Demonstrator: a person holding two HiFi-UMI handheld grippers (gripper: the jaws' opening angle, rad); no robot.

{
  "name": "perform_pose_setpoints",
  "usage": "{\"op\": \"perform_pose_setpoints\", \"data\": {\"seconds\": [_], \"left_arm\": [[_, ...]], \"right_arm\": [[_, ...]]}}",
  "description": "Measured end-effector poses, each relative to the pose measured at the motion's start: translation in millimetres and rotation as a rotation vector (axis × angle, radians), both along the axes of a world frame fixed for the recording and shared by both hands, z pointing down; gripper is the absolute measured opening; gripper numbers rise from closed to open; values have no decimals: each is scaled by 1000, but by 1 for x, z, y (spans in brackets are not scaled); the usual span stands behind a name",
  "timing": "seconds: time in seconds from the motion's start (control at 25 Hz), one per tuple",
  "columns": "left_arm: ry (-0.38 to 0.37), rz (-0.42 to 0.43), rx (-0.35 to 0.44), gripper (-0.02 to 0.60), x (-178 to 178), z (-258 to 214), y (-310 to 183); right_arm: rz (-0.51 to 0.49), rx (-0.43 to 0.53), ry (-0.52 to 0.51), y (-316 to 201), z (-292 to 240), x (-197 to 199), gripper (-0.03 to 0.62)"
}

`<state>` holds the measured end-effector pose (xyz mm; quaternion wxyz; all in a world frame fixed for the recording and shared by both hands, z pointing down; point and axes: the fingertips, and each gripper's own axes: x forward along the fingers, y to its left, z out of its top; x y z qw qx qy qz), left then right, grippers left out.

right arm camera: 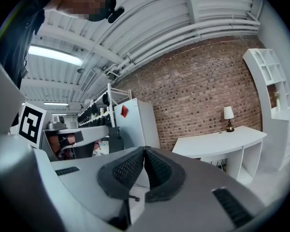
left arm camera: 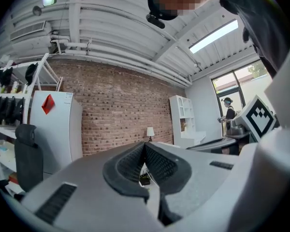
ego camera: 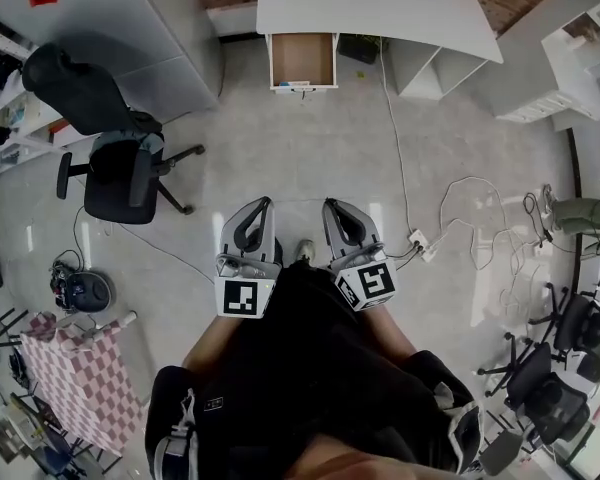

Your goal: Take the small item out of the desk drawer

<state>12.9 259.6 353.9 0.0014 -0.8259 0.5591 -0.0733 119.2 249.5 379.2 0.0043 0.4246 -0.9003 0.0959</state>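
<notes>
Left gripper (ego camera: pixel 264 204) and right gripper (ego camera: pixel 331 205) were held with jaws together and empty, likely because the open drawer (ego camera: pixel 302 60) under the white worktop (ego camera: pixel 370 8) lay well ahead of them, its small item too distant to make out.

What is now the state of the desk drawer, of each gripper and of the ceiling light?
desk drawer: open, pulled out of the desk.
left gripper: shut, nothing between its jaws.
right gripper: shut, nothing between its jaws.
ceiling light: on.
</notes>
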Motion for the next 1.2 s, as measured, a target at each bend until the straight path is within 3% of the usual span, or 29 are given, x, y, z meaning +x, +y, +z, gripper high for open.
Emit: {"op": "perform_pose_setpoints", "data": {"seconds": [0.36,0.88,1.2], "left_arm": [[34,-4,-42,8,-12,24,-72],[100,93,-52,8,-68,15,-277],[99,126,-95,8,-105,37,-354]], "right_arm": [[9,-23,23,-68,15,-8,26],[105,-19,94,-258,-3,-63,26],[123,-71,125,-341,22,-97,26]]}}
